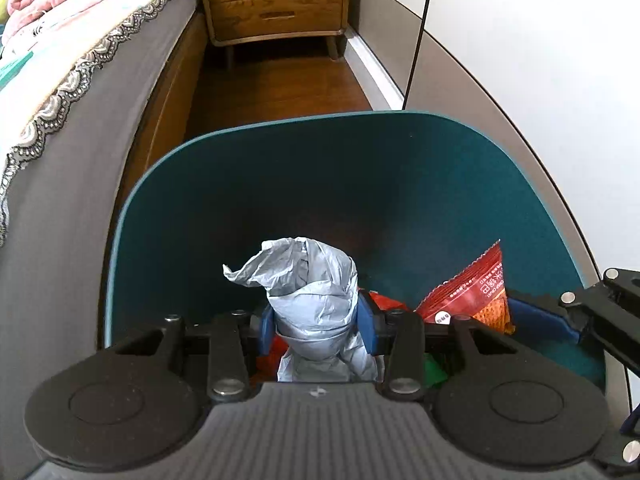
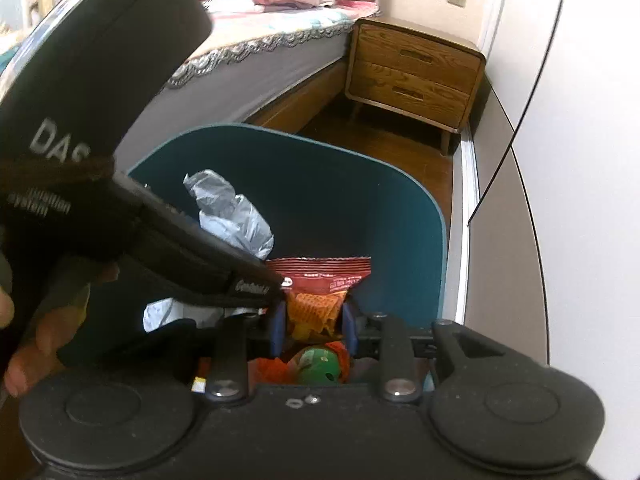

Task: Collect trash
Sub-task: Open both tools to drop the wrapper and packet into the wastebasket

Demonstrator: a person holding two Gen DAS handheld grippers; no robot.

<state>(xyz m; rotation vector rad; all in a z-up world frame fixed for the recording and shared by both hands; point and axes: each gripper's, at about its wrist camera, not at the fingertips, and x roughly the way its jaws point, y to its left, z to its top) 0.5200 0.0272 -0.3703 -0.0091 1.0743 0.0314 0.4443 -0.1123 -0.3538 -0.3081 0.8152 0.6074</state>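
A teal trash bin (image 1: 320, 184) stands on the wooden floor beside the bed; it also shows in the right wrist view (image 2: 360, 208). My left gripper (image 1: 316, 320) is shut on a crumpled grey plastic bag (image 1: 312, 292), held over the bin's opening. The bag also shows in the right wrist view (image 2: 232, 212). My right gripper (image 2: 314, 324) is shut on a red and orange snack wrapper (image 2: 320, 284), held over the bin; the wrapper appears in the left wrist view (image 1: 476, 288). Green and orange trash (image 2: 320, 368) lies inside the bin below.
A bed with a grey side and lace-edged cover (image 1: 80, 92) runs along the left. A wooden two-drawer nightstand (image 1: 276, 0) stands at the far end of the narrow floor strip. A white wall with baseboard (image 1: 520, 60) and a thin black cable (image 1: 420, 32) is on the right.
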